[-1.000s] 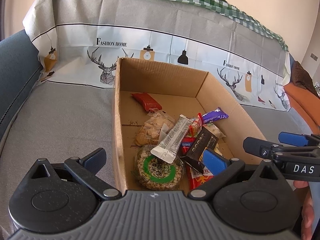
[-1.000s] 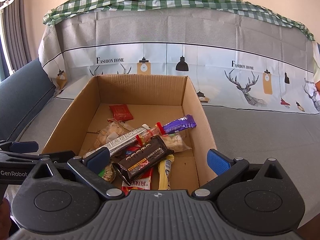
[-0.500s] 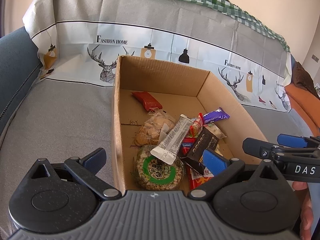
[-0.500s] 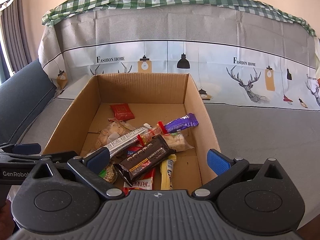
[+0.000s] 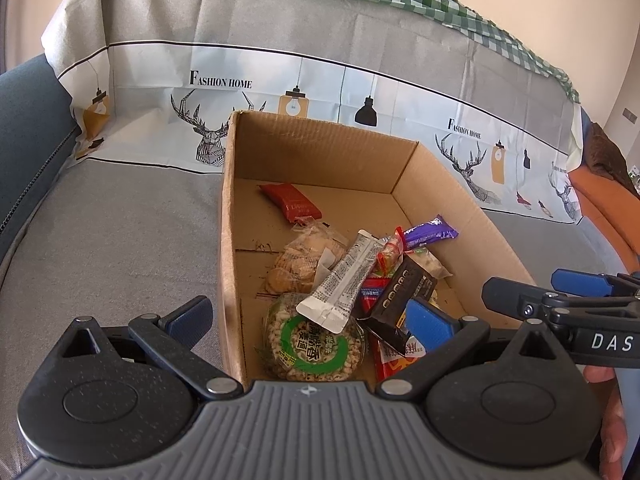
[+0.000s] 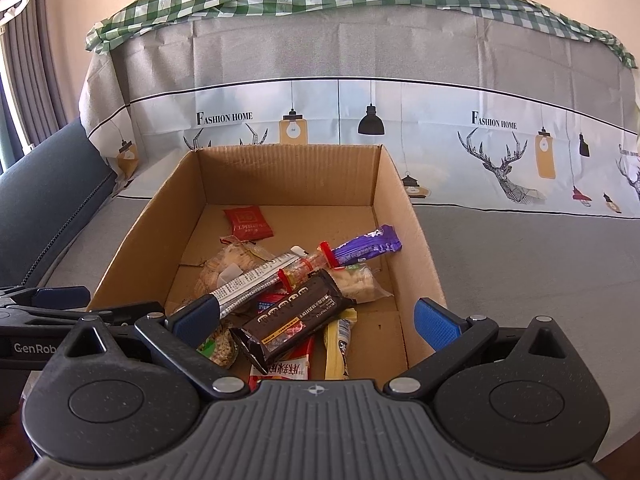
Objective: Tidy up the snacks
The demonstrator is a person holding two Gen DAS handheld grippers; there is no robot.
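Scene: a cardboard box (image 6: 408,216) is sitting on a grey sofa cover (image 5: 120,220), open at the top, with the snacks (image 6: 296,292) all lying inside it in a loose pile toward the near end.
Left gripper (image 5: 308,316): its jaws are standing wide apart and holding nothing; it is hovering over the near left wall of the box, 1 finger outside the wall and 1 over the pile.
Right gripper (image 6: 316,316): its jaws are also standing wide apart and empty, hanging over the near end of the box above the dark bar.
Stage: the snacks are lying in the box but heaped and crossed. This is fitting either a sorting inside the box under way or a transfer into it that is ending; 1 moment is not settling which.
White sachet (image 5: 344,280): long axis is running from near left to far right, its near end resting on the round green-labelled pack (image 5: 314,344).
Dark bar (image 6: 292,320): long axis is lying diagonally, near left to far right, on top of the red packets.
Purple bar (image 6: 368,246): it is pointing toward the right wall, its far end slightly raised.
Red packet (image 6: 248,222): it is lying flat and apart from the pile, near the far wall.
Grip advice: for any pick, the jaws are best closing across a bar's short width, from above, on the topmost item.
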